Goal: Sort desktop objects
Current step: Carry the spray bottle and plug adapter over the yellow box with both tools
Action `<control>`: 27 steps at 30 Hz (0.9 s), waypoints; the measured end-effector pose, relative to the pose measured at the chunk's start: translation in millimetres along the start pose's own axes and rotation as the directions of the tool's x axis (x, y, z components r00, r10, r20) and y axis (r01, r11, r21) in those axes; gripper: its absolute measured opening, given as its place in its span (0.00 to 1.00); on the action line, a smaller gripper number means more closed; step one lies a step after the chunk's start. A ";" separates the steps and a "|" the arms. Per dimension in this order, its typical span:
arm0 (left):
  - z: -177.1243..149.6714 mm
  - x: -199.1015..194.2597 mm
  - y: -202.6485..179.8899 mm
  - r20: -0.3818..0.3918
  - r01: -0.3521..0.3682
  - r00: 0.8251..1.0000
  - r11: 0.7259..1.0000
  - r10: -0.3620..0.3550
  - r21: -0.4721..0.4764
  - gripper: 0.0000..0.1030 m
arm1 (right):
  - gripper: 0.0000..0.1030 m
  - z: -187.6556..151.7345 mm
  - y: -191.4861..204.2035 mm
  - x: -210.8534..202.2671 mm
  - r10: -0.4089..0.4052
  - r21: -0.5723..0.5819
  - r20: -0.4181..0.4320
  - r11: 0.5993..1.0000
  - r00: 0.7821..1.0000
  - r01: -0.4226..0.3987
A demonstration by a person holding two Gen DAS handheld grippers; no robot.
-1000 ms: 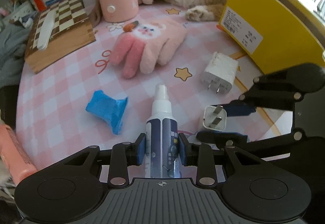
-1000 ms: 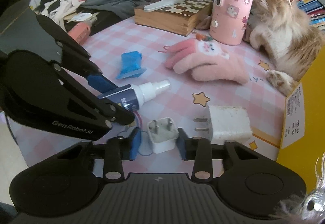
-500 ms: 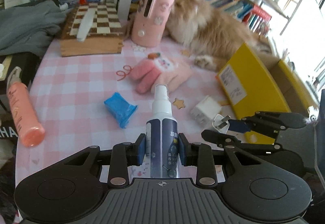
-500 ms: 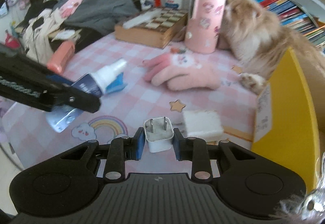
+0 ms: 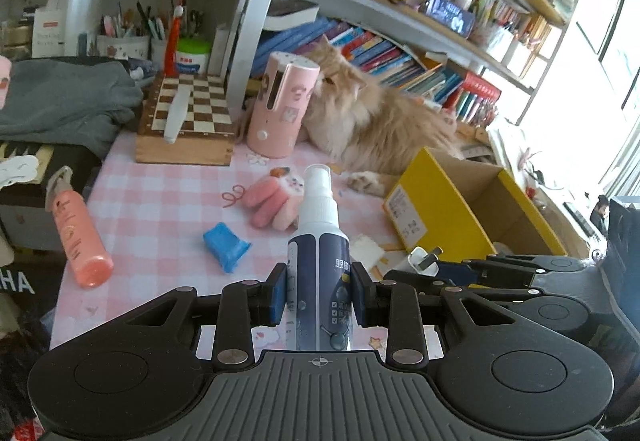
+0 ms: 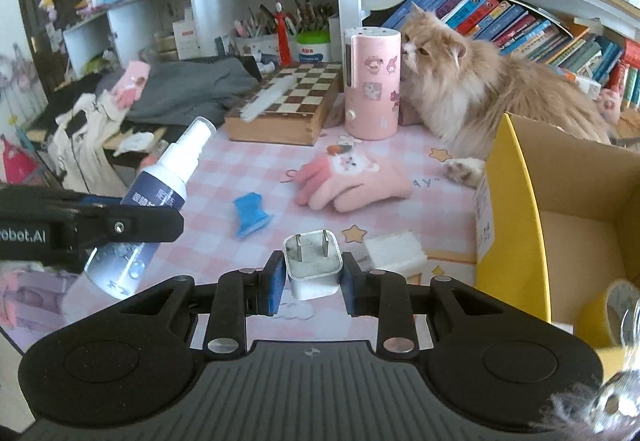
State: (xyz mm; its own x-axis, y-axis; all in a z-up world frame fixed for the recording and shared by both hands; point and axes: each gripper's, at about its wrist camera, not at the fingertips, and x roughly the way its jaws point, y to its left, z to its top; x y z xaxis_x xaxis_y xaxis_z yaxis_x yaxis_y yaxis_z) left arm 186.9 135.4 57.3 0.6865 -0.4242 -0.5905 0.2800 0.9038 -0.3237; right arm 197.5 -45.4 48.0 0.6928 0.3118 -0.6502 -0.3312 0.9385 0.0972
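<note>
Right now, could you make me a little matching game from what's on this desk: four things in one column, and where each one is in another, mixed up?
Things:
1. spray bottle
2. white plug adapter
3. pink glove
4. white comb

Places:
A. lying on the chessboard box
B. clamped in the right gripper
C. lying on the pink checked tablecloth
D. clamped in the left gripper

Pairs: 1-D, 2-B, 3-C, 4-A
</note>
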 end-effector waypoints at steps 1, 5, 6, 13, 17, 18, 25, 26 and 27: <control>-2.2 -4.5 -0.2 0.005 0.004 1.000 1.000 -0.004 -0.003 0.30 | 0.26 -1.1 3.4 -4.3 -0.002 0.002 0.003 1.000 1.000 0.002; -14.0 -22.6 -1.6 0.021 0.022 1.000 1.000 -0.022 -0.010 0.30 | 0.26 -7.9 14.0 -19.4 -0.016 0.007 0.014 1.000 1.000 0.016; -17.0 -25.7 -1.8 0.021 0.025 0.999 1.000 -0.025 -0.008 0.30 | 0.26 -10.4 16.3 -22.7 -0.020 0.009 0.014 1.000 1.000 0.020; -37.7 -42.0 1.0 0.010 0.043 0.999 0.999 -0.043 -0.024 0.30 | 0.26 -29.6 33.9 -40.6 -0.057 0.012 0.002 0.998 0.998 0.057; -47.1 -51.5 -0.5 0.015 0.049 0.999 0.998 -0.049 -0.024 0.30 | 0.26 -40.1 42.6 -51.2 -0.071 0.006 -0.003 0.997 0.997 0.071; -49.1 -54.0 -1.0 0.018 0.051 0.999 0.998 -0.051 -0.023 0.30 | 0.26 -42.9 44.0 -53.6 -0.072 0.007 -0.007 0.997 0.997 0.072; -64.6 -69.2 -6.0 0.014 0.071 0.997 0.997 -0.071 -0.009 0.30 | 0.26 -64.9 47.9 -66.1 -0.067 0.074 -0.057 0.995 0.996 0.071; -66.6 -70.5 -6.9 0.008 0.076 0.997 0.997 -0.076 -0.006 0.30 | 0.26 -68.0 48.2 -68.8 -0.070 0.087 -0.059 0.993 0.996 0.075; -68.5 -71.9 -8.2 0.004 0.079 0.997 0.997 -0.079 -0.003 0.30 | 0.26 -70.3 48.1 -70.7 -0.073 0.097 -0.061 0.992 0.995 0.079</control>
State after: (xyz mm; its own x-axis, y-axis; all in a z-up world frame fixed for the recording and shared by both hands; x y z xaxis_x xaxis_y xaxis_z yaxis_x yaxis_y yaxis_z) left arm 89.2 154.6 51.7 0.6650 -0.4942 -0.5599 0.3313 0.8671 -0.3719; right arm 87.6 -32.7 45.7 0.6749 0.2329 -0.7002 -0.2119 0.9701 0.1184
